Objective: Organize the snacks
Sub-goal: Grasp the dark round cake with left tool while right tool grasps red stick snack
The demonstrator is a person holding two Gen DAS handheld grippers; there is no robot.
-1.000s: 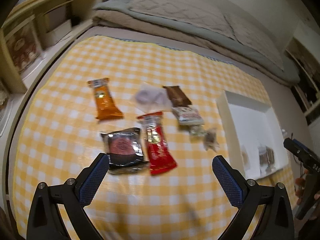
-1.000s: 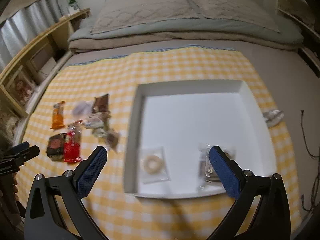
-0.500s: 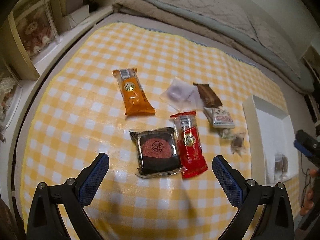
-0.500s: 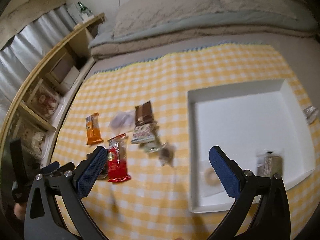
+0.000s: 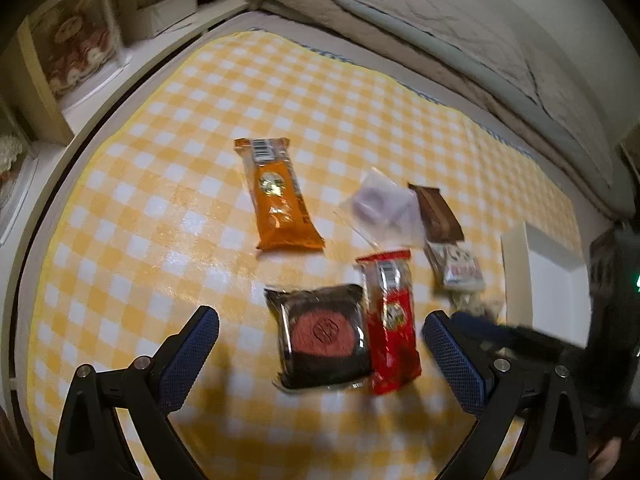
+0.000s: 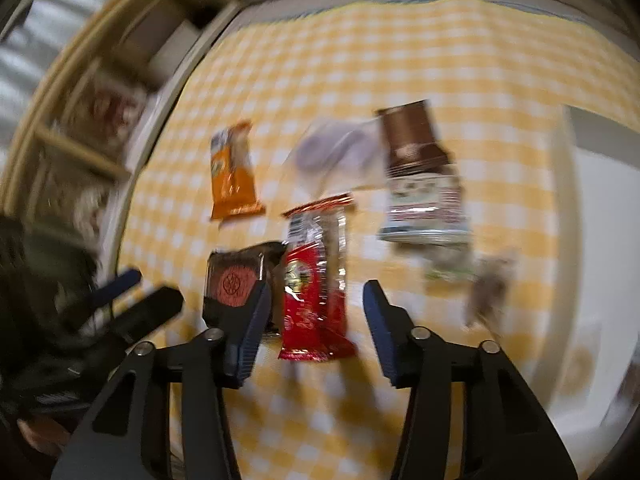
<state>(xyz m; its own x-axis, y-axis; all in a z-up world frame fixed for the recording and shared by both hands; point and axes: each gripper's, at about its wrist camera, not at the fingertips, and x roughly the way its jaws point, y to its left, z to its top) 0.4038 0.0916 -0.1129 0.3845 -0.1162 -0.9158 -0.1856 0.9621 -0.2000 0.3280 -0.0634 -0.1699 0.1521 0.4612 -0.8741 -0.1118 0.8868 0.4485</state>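
Right gripper (image 6: 314, 320) jaws closing, nothing pinched yet, red snack pack (image 6: 316, 280) framed between them on the checked cloth (image 6: 440, 60). Left gripper (image 5: 320, 344) wide, empty, over the dark round-cake pack (image 5: 324, 334) just left of it. Pack's long axis runs near-far, barcode end far: pinch across the width, mid-length, clear of the dark pack

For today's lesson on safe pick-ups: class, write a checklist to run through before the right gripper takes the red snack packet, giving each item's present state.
1. Right gripper lined up over the red packet: ok.
2. Jaws wider than the packet: ok, though closing; pads not yet pressing on it.
3. Black packet clear of the grab: not ok, it touches the red one beside the left finger.
4. Left gripper open, holding nothing: ok.
5. White tray has room: cannot tell, mostly out of view.
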